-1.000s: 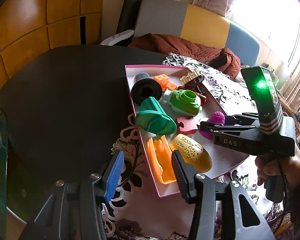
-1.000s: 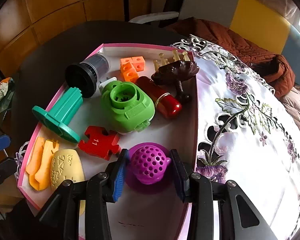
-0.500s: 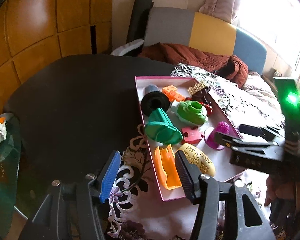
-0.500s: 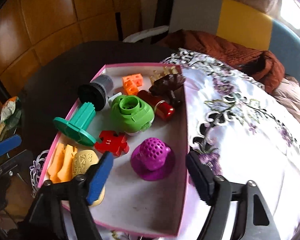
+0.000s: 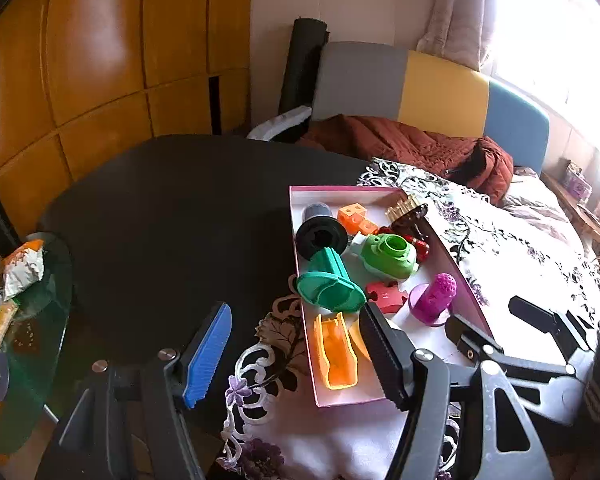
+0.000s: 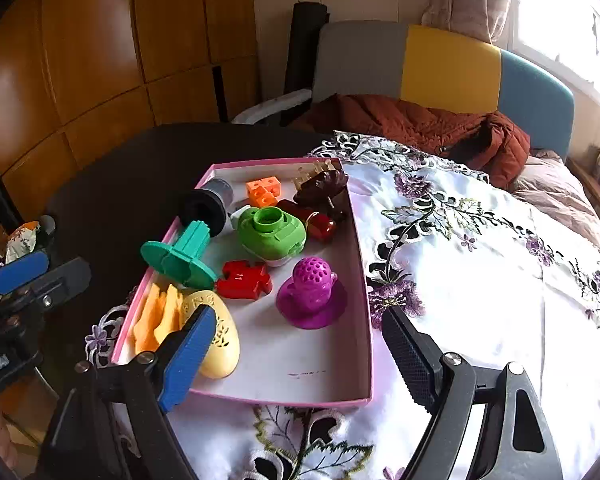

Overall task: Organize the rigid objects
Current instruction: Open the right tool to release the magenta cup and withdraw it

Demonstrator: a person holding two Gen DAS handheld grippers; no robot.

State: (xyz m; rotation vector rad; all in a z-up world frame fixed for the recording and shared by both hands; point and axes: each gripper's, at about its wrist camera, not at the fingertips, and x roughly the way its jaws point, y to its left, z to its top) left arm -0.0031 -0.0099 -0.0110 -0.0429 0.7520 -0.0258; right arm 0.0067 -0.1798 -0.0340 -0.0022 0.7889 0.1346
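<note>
A pink-rimmed tray (image 6: 366, 280) (image 5: 298, 280) on the table holds several rigid toys. A purple dotted dome (image 6: 312, 294) (image 5: 436, 296) stands near its right rim, free of any gripper. Beside it lie a red puzzle piece (image 6: 242, 280), a green round toy (image 6: 272, 234), a teal spool (image 6: 180, 256), a black spool (image 6: 206, 206), orange cubes (image 6: 262, 192), a yellow oval (image 6: 220, 340) and orange pieces (image 6: 154, 320). My right gripper (image 6: 296, 354) is open and empty, back from the tray's near rim. My left gripper (image 5: 296, 350) is open and empty at the tray's left near corner.
A white embroidered cloth (image 6: 480, 260) covers the right half of the dark round table (image 5: 172, 208). A brown blanket (image 6: 420, 128) lies on a grey, yellow and blue sofa (image 6: 440, 60) behind. A glass side table (image 5: 16, 320) with packets stands at the left.
My right gripper opened, let go of the purple dome in the tray and pulled back and up. My left gripper also drew back from the tray.
</note>
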